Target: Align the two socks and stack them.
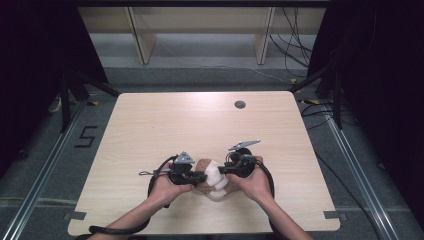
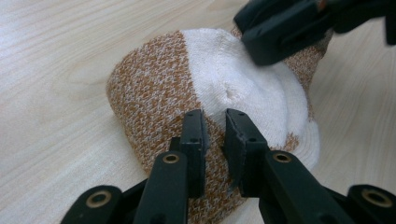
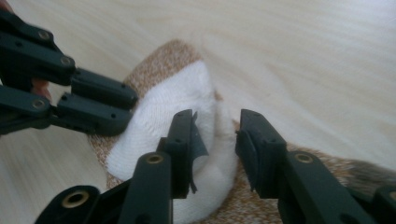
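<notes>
Both claws meet over one orange-and-white sock (image 1: 212,177) at the table's (image 1: 150,125) six o'clock: left claw (image 2: 215,128) pinches its orange knit, right claw (image 3: 217,135) straddles white fabric, half open.

sock (image 2: 196,88): orange-and-white flecked knit, plain white toe band | grippers beside sock: left gripper (image 2: 215,135) black, right gripper (image 3: 215,140) black | desk (image 1: 165,125) under sock: pale wood grain
</notes>
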A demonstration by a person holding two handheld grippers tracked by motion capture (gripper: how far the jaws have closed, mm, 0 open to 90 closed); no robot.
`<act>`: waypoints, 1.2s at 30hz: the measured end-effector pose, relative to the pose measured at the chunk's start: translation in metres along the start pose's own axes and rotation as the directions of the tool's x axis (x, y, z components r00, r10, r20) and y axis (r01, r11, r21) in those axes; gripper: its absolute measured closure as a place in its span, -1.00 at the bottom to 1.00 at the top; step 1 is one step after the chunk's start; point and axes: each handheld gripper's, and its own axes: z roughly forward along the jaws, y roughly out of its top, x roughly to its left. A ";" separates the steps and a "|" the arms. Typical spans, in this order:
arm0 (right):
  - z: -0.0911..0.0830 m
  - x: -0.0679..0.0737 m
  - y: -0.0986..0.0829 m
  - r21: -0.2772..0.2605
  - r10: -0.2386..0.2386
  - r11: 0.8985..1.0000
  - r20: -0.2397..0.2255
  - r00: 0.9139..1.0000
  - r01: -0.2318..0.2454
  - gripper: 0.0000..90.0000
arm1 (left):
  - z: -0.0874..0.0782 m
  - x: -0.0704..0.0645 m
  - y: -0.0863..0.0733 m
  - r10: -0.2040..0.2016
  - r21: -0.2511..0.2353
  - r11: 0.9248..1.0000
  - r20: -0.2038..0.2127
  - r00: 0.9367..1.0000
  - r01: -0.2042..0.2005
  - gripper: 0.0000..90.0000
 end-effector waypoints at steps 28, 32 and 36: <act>-0.044 -0.099 -0.069 -0.013 0.428 0.904 -0.030 0.903 -0.428 -0.04 | 0.000 -0.001 0.002 0.008 0.019 1.000 -0.012 1.000 -0.008 0.71; -0.042 -0.097 -0.070 -0.007 0.457 0.889 -0.056 0.888 -0.458 0.04 | -0.001 -0.001 0.002 0.019 0.030 0.999 -0.013 1.000 -0.019 0.71; -0.040 -0.093 -0.071 0.007 0.514 0.857 -0.081 0.854 -0.515 0.19 | -0.001 -0.001 0.002 0.017 0.030 0.999 -0.012 1.000 -0.017 0.71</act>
